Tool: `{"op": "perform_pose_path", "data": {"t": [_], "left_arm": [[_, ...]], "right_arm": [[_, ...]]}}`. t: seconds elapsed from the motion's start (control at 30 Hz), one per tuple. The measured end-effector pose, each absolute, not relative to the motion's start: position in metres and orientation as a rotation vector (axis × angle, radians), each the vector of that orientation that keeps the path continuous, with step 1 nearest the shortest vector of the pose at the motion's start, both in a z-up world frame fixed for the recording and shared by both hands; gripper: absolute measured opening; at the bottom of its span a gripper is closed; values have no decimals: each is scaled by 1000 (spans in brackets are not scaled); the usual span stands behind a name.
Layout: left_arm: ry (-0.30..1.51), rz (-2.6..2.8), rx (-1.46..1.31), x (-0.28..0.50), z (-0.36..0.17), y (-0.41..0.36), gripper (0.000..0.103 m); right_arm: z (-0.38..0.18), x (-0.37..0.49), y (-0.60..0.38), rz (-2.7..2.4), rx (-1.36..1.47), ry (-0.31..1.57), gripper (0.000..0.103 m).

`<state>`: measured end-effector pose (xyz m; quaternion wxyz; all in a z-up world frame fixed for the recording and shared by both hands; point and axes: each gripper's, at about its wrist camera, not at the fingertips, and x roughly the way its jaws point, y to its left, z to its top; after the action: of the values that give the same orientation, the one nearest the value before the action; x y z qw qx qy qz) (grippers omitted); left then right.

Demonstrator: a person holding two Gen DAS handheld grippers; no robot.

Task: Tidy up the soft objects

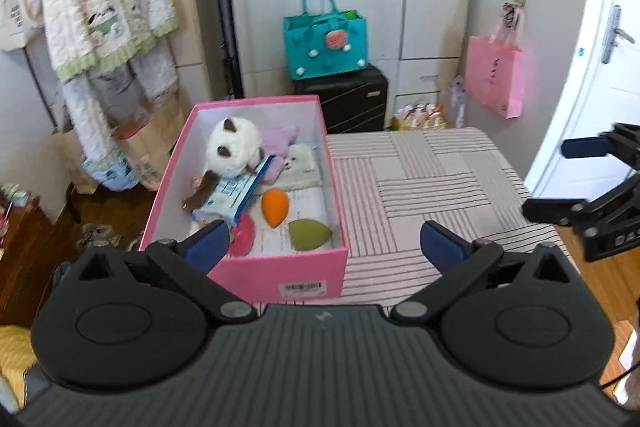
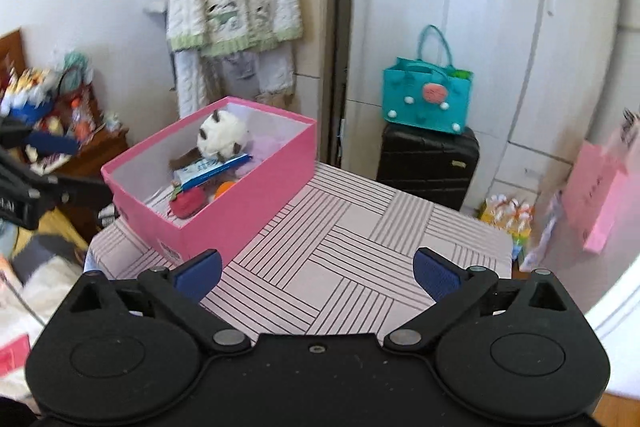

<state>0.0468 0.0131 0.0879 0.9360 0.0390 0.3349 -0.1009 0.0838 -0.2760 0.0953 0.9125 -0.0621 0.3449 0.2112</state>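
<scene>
A pink box (image 1: 280,271) stands on the left of the striped table (image 1: 432,187). Inside lie a white plush cat (image 1: 232,147), a purple soft toy (image 1: 280,139), a white pouch (image 1: 300,163), a blue-white packet (image 1: 232,195), an orange sponge (image 1: 274,205), a green sponge (image 1: 309,234) and a red soft piece (image 1: 244,237). My left gripper (image 1: 320,247) is open and empty, just in front of the box. My right gripper (image 2: 316,273) is open and empty over the table, right of the box (image 2: 248,207); it also shows in the left wrist view (image 1: 560,179).
A teal bag (image 1: 325,45) sits on a black suitcase (image 1: 352,99) behind the table. A pink bag (image 1: 495,81) hangs on the wardrobe. Clothes (image 1: 104,7) hang at the left. A cluttered wooden cabinet (image 2: 88,151) stands left of the table.
</scene>
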Motion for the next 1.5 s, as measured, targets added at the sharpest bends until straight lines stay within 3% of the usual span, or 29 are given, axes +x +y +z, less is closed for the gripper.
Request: {"op": "perform_pose_path", "data": {"t": [0.57, 1.5], "left_arm": [[725, -193, 28, 35, 69, 0, 103], [620, -162, 44, 21, 48, -15, 103]], "right_arm": [[86, 63, -286, 330, -30, 715, 103], [77, 34, -289, 199, -45, 596, 103]]}}
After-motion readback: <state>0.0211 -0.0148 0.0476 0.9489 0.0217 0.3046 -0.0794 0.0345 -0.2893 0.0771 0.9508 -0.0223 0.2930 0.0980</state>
